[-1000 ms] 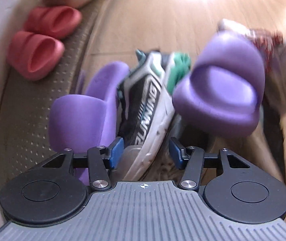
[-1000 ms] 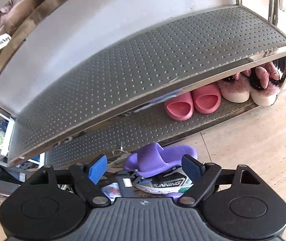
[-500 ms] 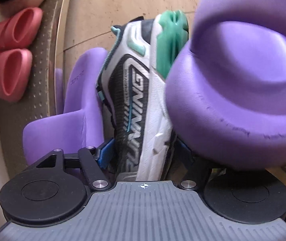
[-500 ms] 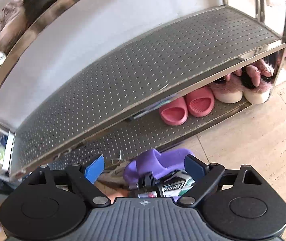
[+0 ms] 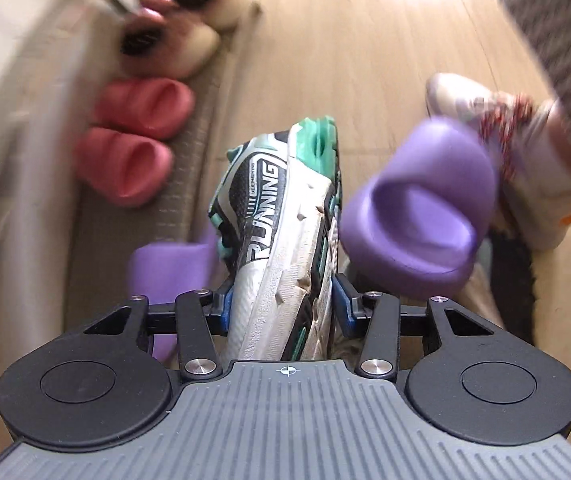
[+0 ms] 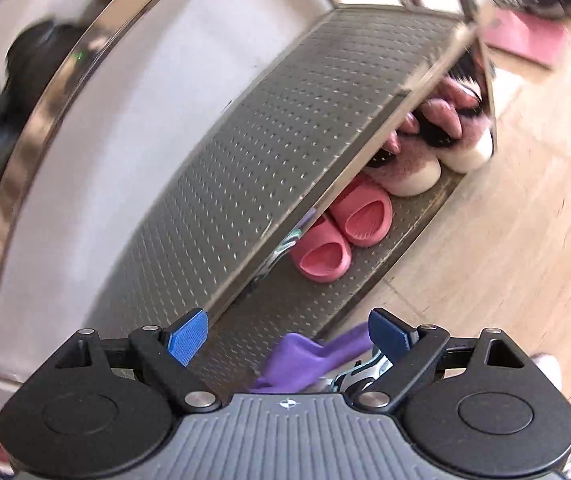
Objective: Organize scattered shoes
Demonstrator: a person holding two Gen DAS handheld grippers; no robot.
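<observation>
Left wrist view: the left gripper point(image 5: 281, 306) is seen clamped on a running shoe point(image 5: 281, 216), white, black and teal, lettered "RUNNING" on its side. The shoe is held on edge, its heel end between the blue pads point(image 5: 225, 306), its teal-soled toe pointing away over the wood floor point(image 5: 365, 60). A purple slide point(image 5: 417, 216) is seen just right of the shoe, opening toward the camera; contact between them cannot be told. A second purple slide point(image 5: 169, 264) is partly hidden behind the left finger. Further right, a pale sneaker with red-patterned laces point(image 5: 525, 152) is noted, blurred. To the left, on the low tier of the shoe rack point(image 5: 189, 184), a pair of pink slides point(image 5: 133, 140) is seen, with a pair of fluffy pink slippers point(image 5: 177, 36) beyond, all smeared by motion.

Right wrist view: the right gripper point(image 6: 285, 336) is found spread wide, nothing between its fingers. Only here is the perforated upper shelf point(image 6: 265, 140) shown, bare across its visible stretch, with a chrome rail and dark blurred shapes above it. The pink slides point(image 6: 341, 232) and fluffy slippers point(image 6: 437, 152) are seen beneath it on the bottom tier. At the lower edge, a purple slide point(image 6: 309, 360) and a sliver of the running shoe point(image 6: 361, 372) are glimpsed behind the right finger. The second purple slide and the pale sneaker are not shown in this view.
</observation>
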